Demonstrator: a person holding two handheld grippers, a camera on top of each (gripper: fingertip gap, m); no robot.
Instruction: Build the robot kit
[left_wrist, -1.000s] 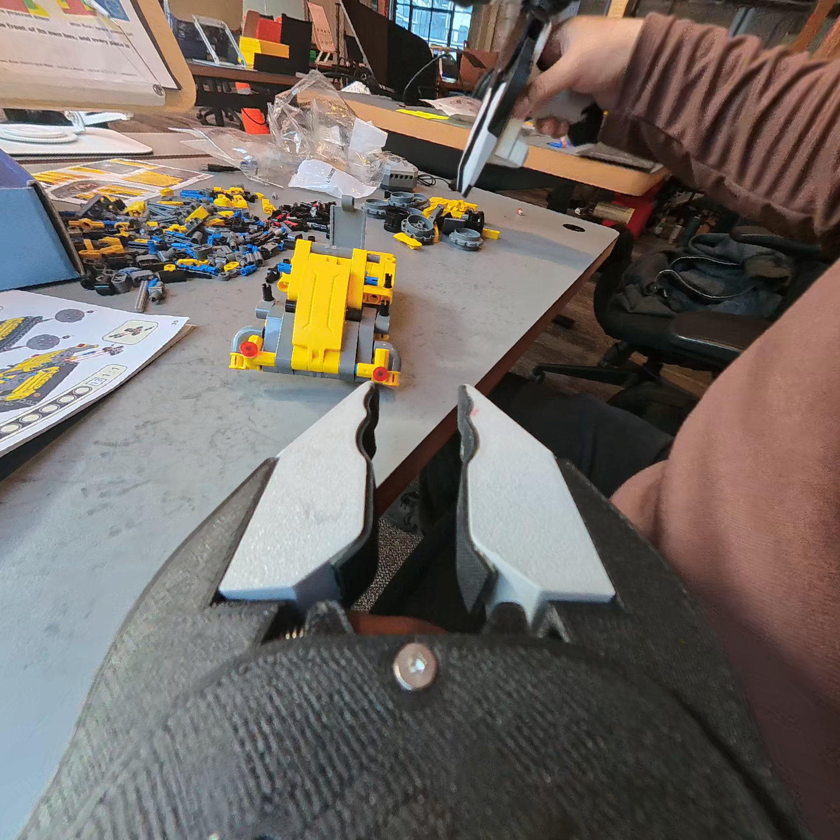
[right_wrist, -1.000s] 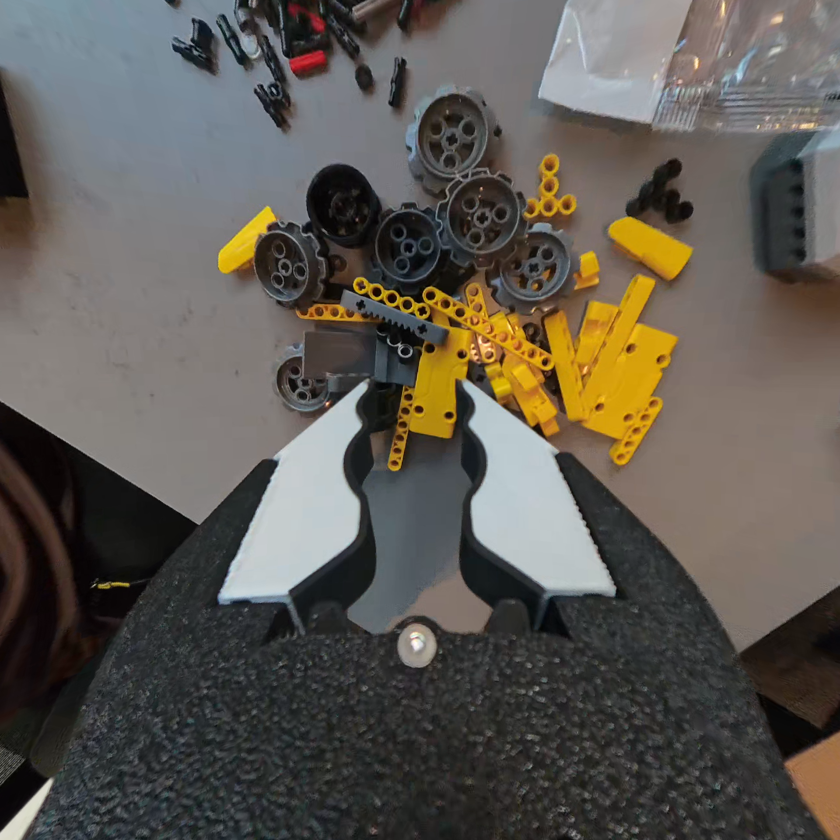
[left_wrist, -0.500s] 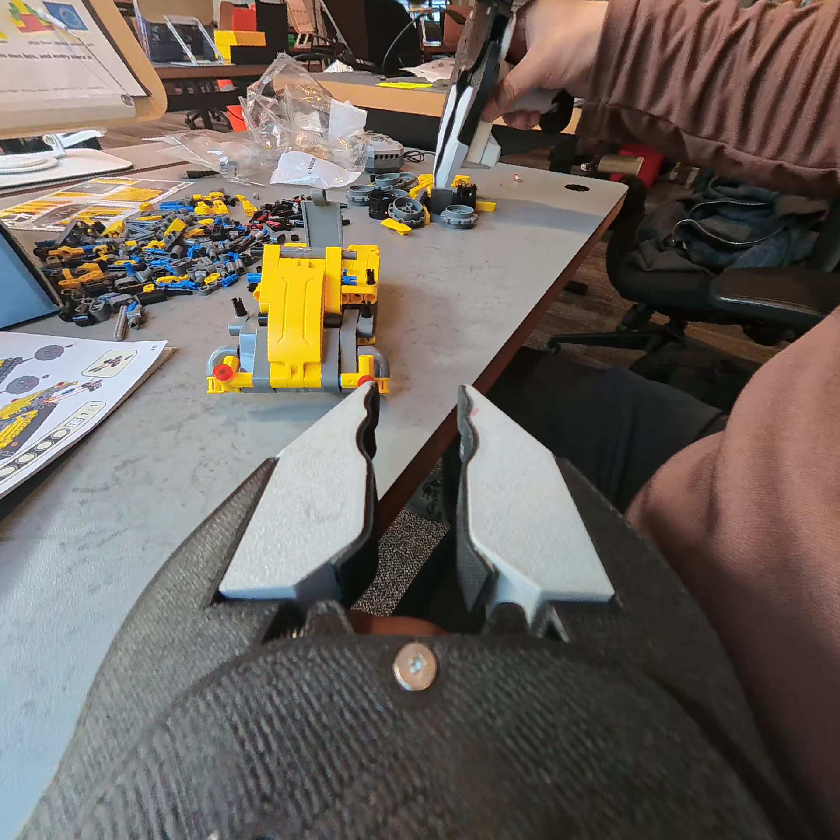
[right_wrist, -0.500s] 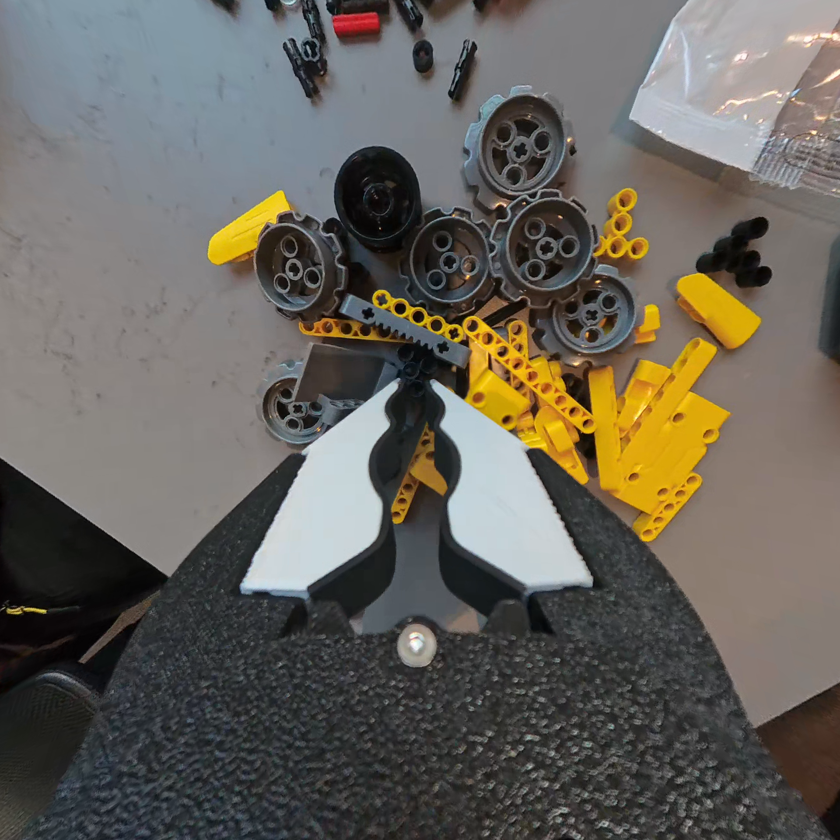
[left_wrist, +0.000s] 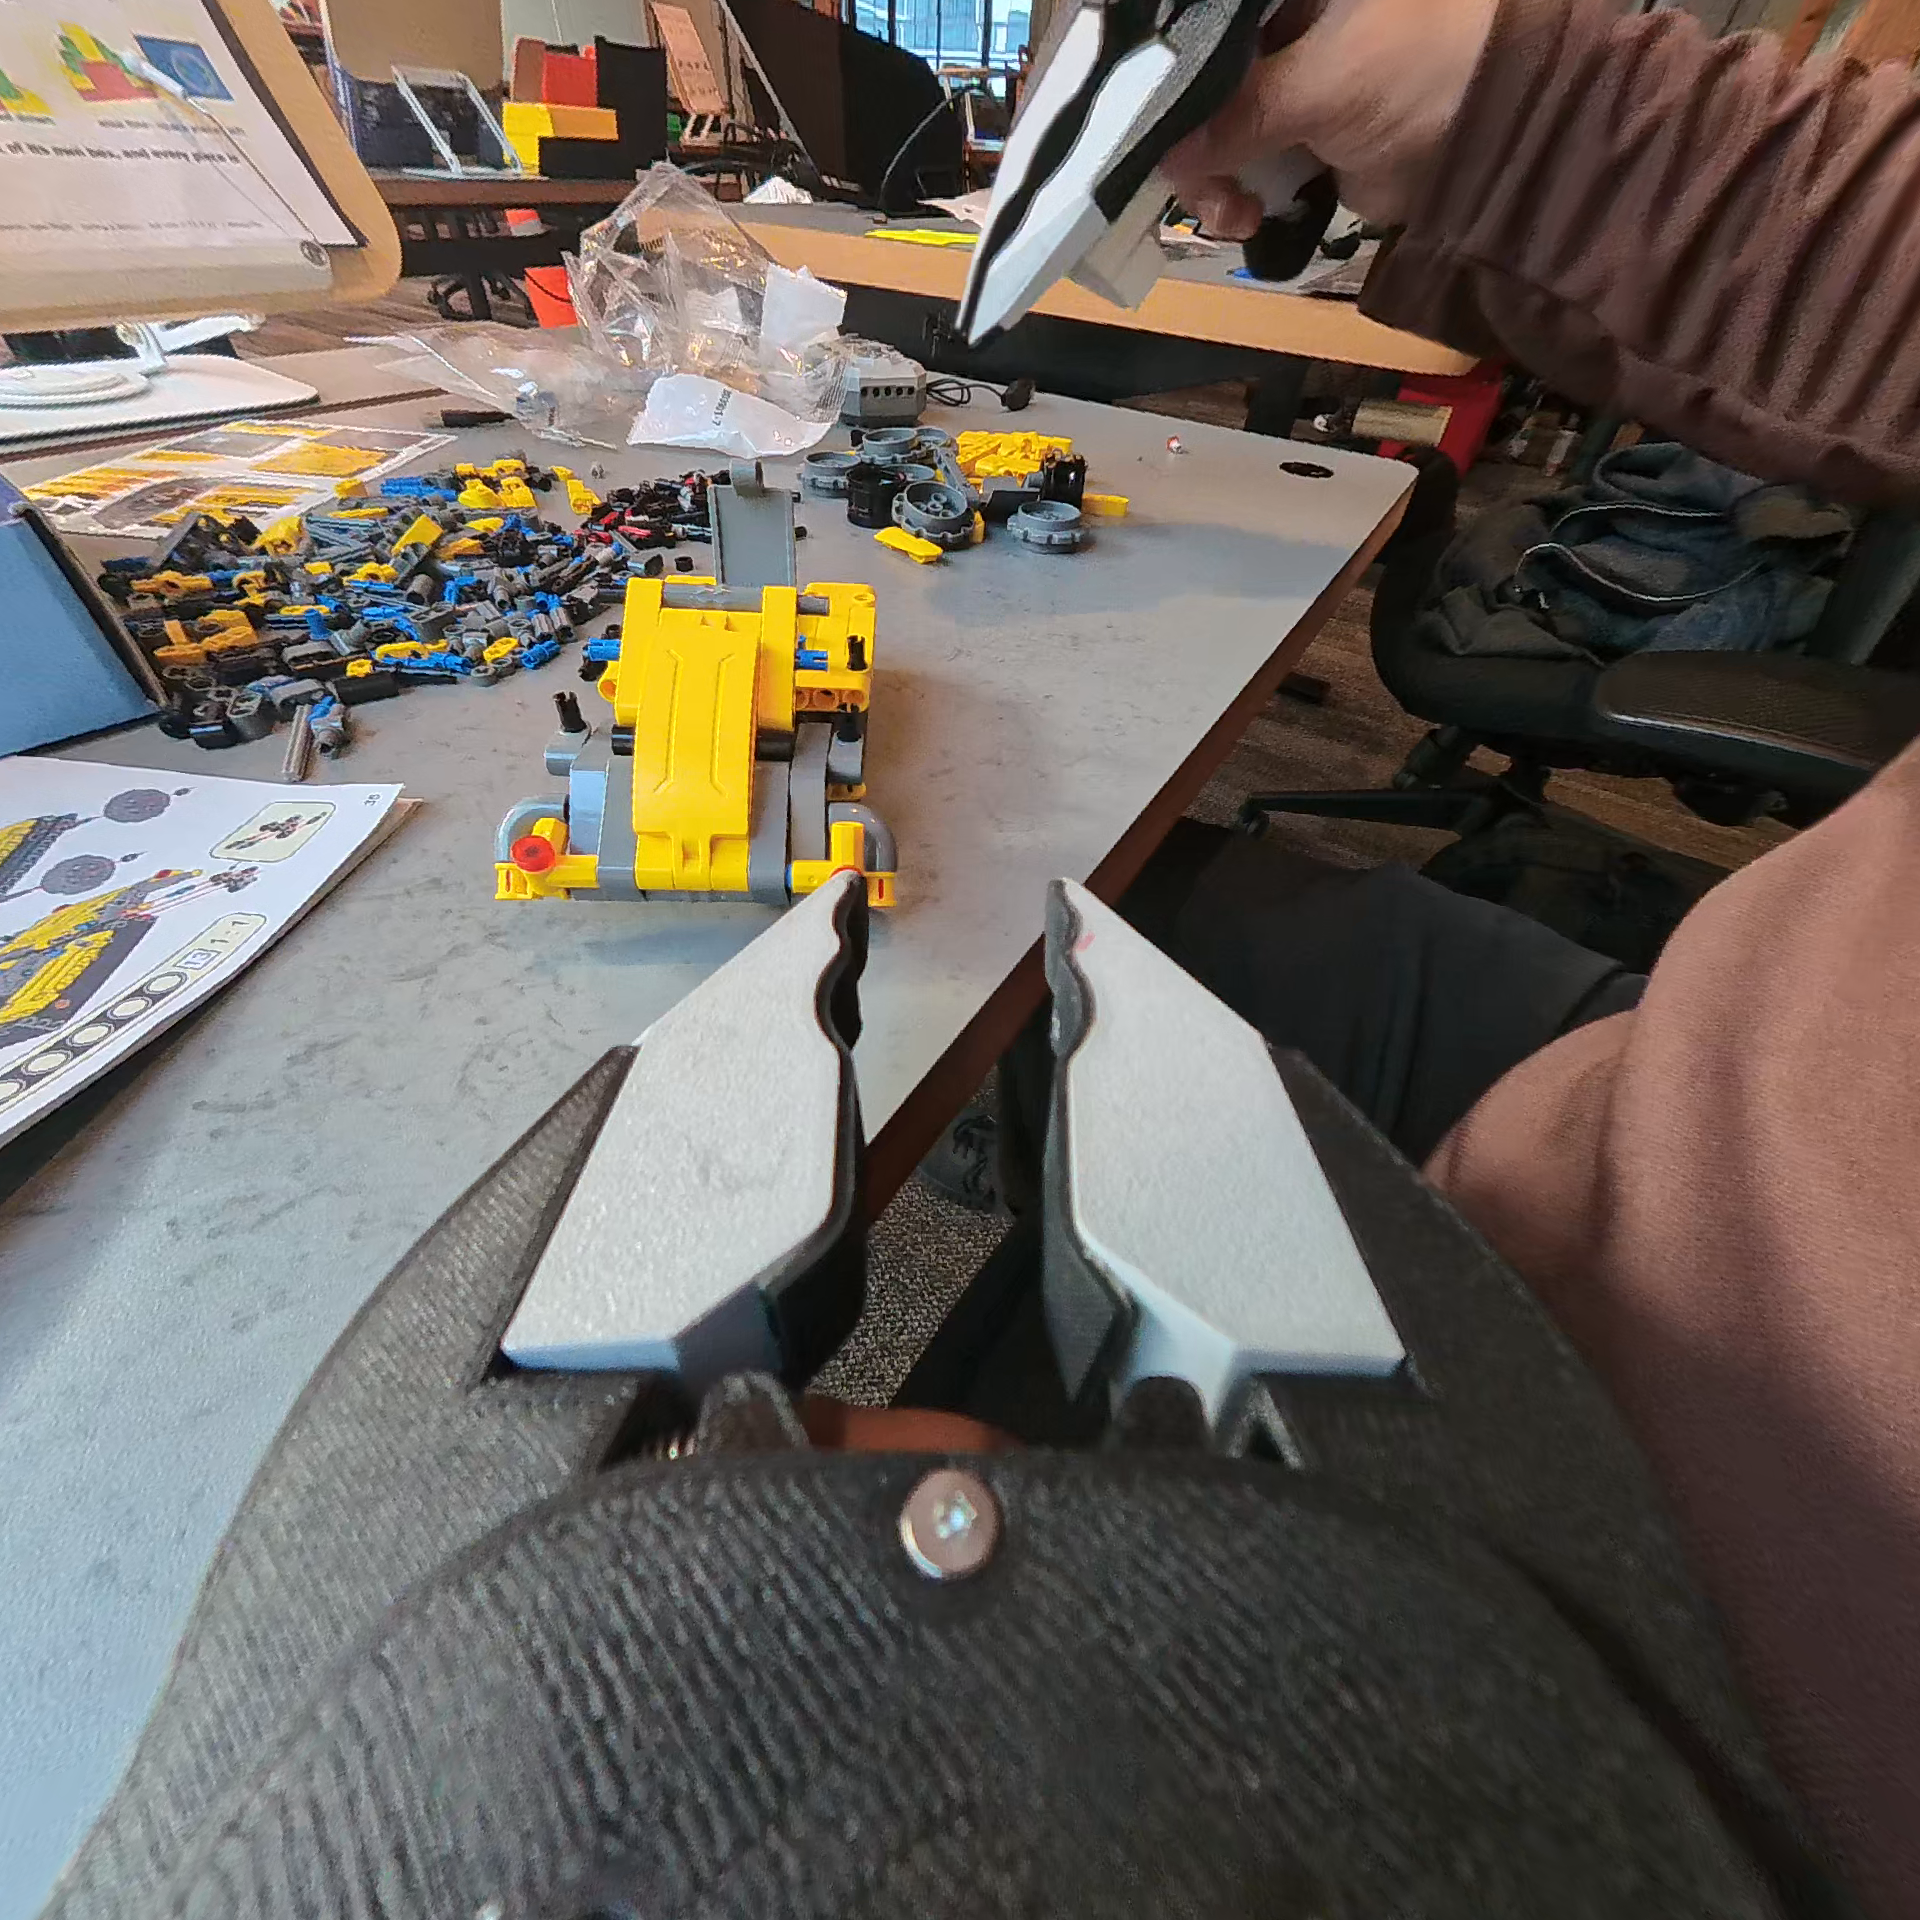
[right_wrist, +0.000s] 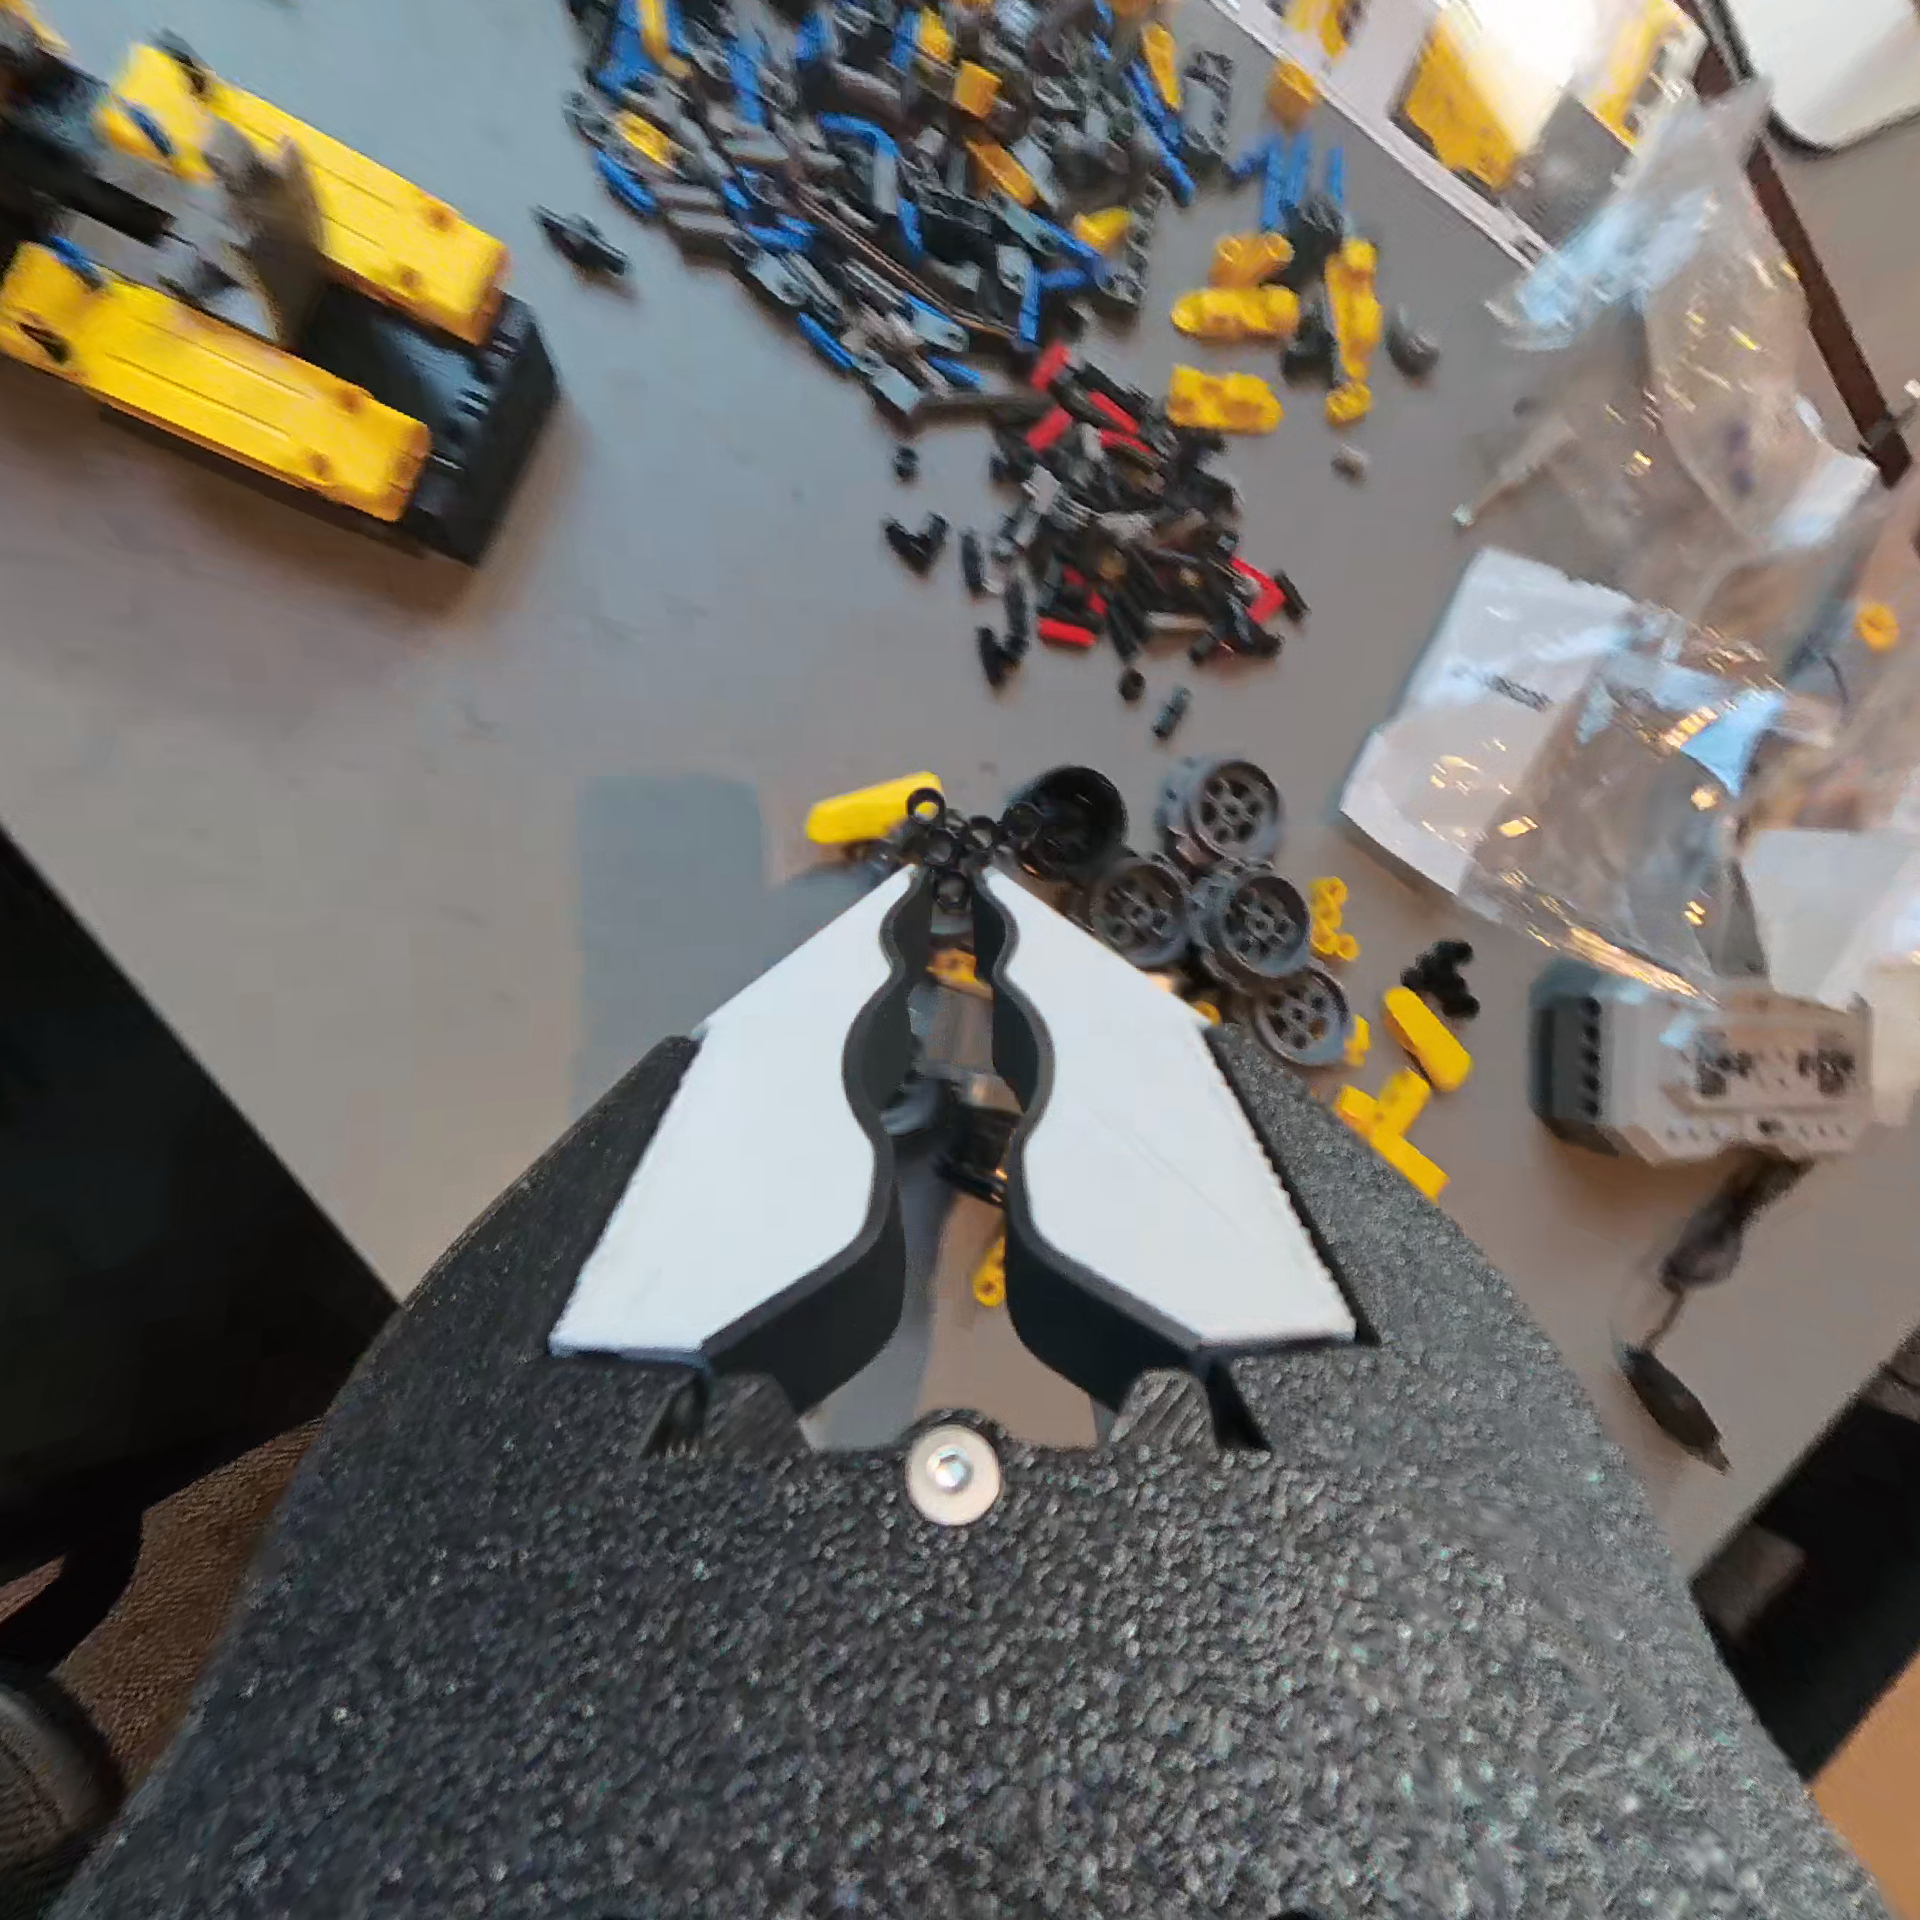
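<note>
Right gripper (right_wrist: 948, 883) lifted above the table (left_wrist: 1091, 675), pinching a small black connector (right_wrist: 961, 836) at its tips.
Left gripper (left_wrist: 951, 935) hangs at the table's near edge, jaws spread and empty, just short of the yellow-and-grey model (left_wrist: 707, 748). Under the right gripper lie grey wheels (right_wrist: 1236, 914) and yellow beams (right_wrist: 1392, 1122); loose small parts (left_wrist: 364, 603), plastic bags (left_wrist: 707, 301) and a booklet (left_wrist: 135, 914) lie beyond.
</note>
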